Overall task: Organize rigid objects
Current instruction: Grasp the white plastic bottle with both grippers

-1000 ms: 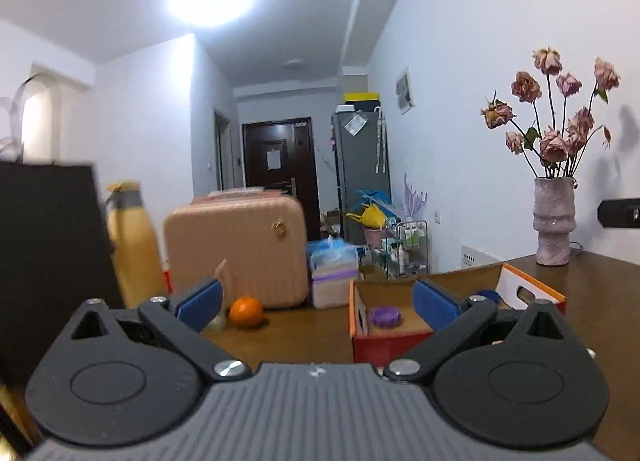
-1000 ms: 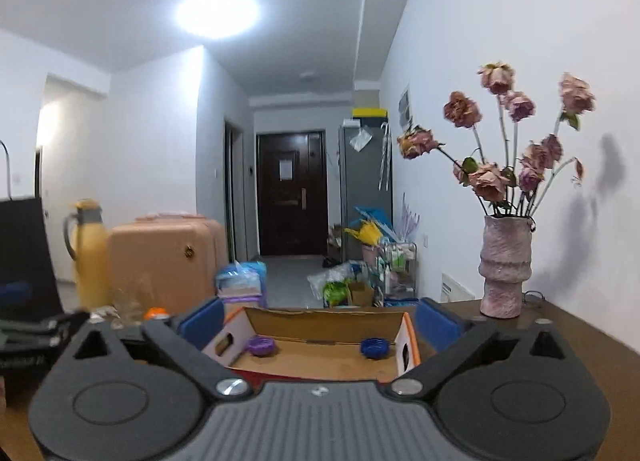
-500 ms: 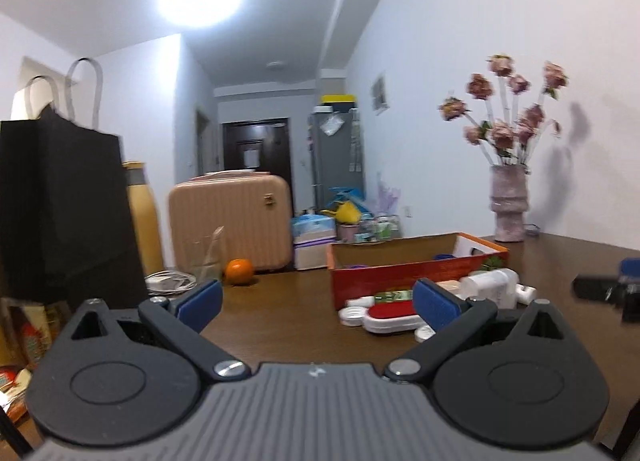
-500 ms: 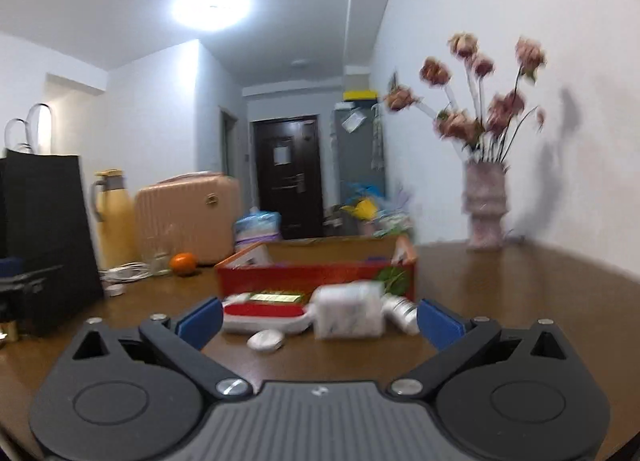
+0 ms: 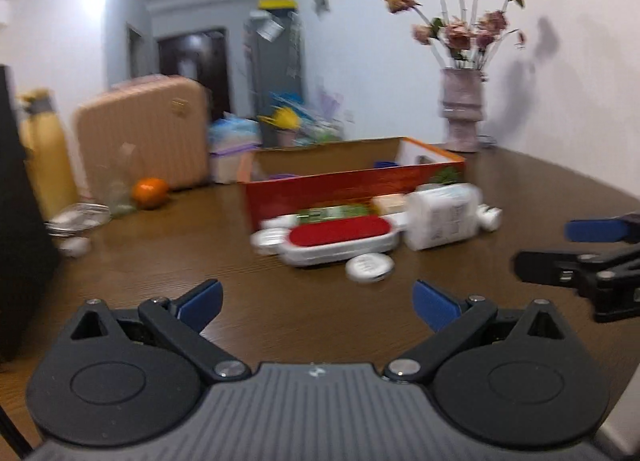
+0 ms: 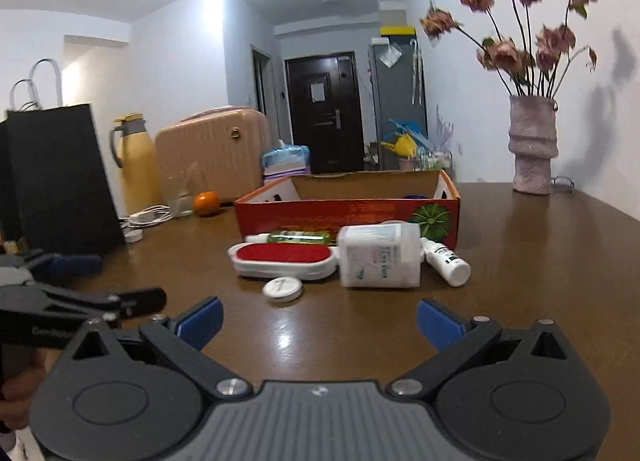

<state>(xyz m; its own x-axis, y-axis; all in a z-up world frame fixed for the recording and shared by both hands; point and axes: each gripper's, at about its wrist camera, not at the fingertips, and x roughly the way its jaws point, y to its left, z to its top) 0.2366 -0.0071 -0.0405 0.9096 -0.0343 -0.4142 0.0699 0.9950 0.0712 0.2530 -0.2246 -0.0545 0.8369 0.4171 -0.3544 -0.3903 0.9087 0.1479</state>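
Right wrist: right gripper [image 6: 318, 319] (empty) agape

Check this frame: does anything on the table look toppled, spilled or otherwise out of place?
Yes. The white bottle and small spray bottle lie on their sides in front of the red box, beside the red-topped brush and a loose white lid. Nothing looks spilled or broken.

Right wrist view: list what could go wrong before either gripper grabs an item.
1. The small white bottle lies on its side, touching the large white bottle; nudged, it may roll.
2. The round white lid lies low and flat, so fingers may skid off it.
3. Both the left gripper and right gripper, open, face one cluster and may collide.
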